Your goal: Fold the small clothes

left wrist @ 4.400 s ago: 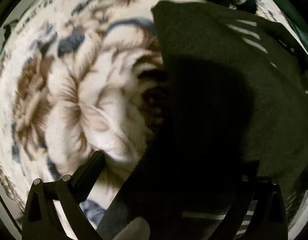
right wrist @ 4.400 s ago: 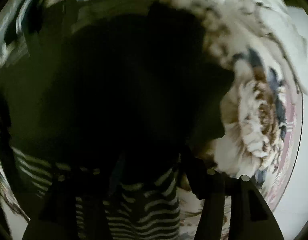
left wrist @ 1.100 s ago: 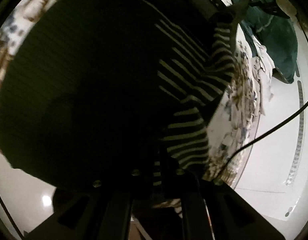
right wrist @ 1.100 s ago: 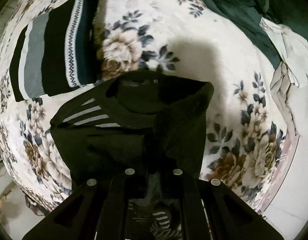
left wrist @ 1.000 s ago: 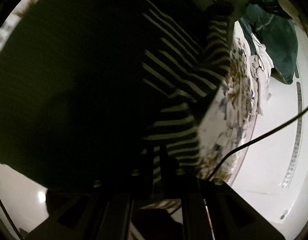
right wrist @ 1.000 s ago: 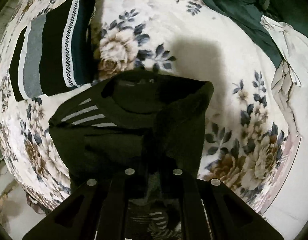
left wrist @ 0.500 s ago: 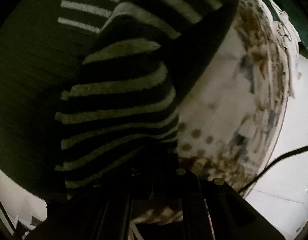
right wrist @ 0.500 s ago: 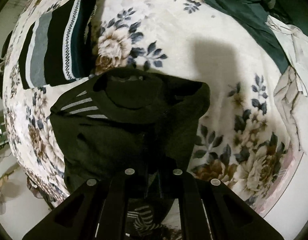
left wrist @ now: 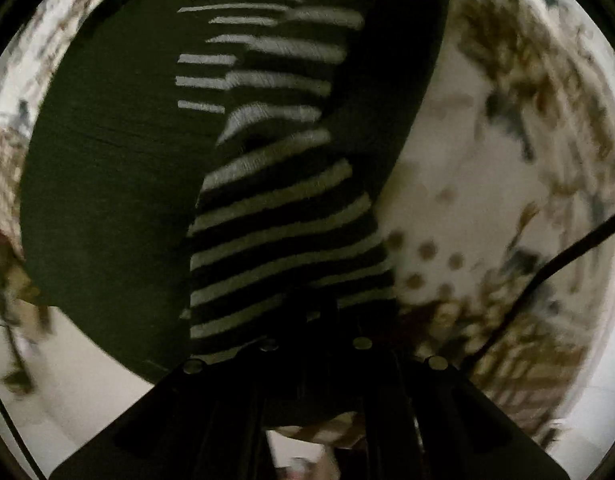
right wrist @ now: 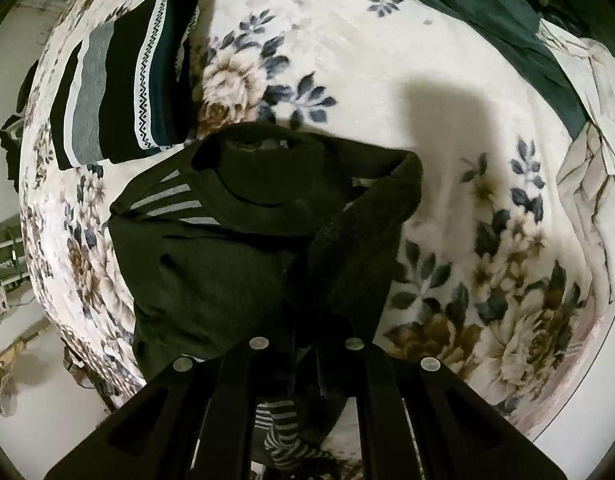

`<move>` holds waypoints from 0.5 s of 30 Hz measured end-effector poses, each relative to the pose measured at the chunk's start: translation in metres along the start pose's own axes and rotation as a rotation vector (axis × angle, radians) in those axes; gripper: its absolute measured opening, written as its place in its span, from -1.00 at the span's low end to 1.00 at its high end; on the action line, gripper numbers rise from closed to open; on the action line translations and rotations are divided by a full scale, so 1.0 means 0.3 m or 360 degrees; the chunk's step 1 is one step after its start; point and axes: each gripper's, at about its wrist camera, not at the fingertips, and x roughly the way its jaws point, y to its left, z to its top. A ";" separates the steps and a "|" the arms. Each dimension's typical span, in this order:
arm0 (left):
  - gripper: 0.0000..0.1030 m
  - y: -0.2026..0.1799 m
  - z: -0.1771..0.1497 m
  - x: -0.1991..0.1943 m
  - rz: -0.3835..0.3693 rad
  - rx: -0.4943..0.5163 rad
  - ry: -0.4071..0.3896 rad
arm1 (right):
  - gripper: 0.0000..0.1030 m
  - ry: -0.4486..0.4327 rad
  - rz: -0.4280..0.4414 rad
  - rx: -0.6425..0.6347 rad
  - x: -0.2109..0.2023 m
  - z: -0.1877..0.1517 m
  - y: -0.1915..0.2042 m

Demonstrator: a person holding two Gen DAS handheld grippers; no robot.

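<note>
A dark green sweater (right wrist: 211, 276) with pale stripes lies on the flowered blanket (right wrist: 447, 152). My right gripper (right wrist: 307, 332) points down at its near part and is shut on a fold of the dark knit, which rises in a ridge toward the right shoulder. In the left wrist view the sweater's striped sleeve (left wrist: 275, 208) runs up from my left gripper (left wrist: 315, 320), which is shut on the sleeve's end. The sleeve lies across the sweater's body (left wrist: 107, 184). Both grippers' fingertips are hidden in dark cloth.
A folded sweater (right wrist: 119, 88) with black, grey and zigzag bands lies at the blanket's far left. Dark green bedding (right wrist: 491, 16) and a crumpled white cloth (right wrist: 587, 148) sit at the far right. A black cable (left wrist: 547, 276) crosses the right side. The bed's edge and the floor (right wrist: 35, 364) lie left.
My left gripper has carried the striped sleeve across over the sweater's body and tipped to look down at it. The right gripper has shifted slightly, still gripping the knit.
</note>
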 end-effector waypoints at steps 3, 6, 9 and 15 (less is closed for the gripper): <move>-0.87 -0.049 -0.020 0.040 0.0187 0.0107 -0.0056 | -0.85 0.0000 0.0001 0.0022 -0.001 -0.002 -0.024; -0.87 -0.098 -0.034 0.065 0.0369 0.0193 -0.0104 | -0.85 0.0001 0.0000 0.0034 0.003 -0.004 -0.043; -0.87 -0.102 -0.042 0.081 0.0433 0.0174 -0.0122 | -0.85 0.0004 -0.0003 0.0041 0.009 -0.006 -0.054; -0.87 -0.124 -0.029 0.088 0.0477 0.0109 -0.0037 | -0.85 0.0006 -0.0017 0.0029 0.009 -0.010 -0.055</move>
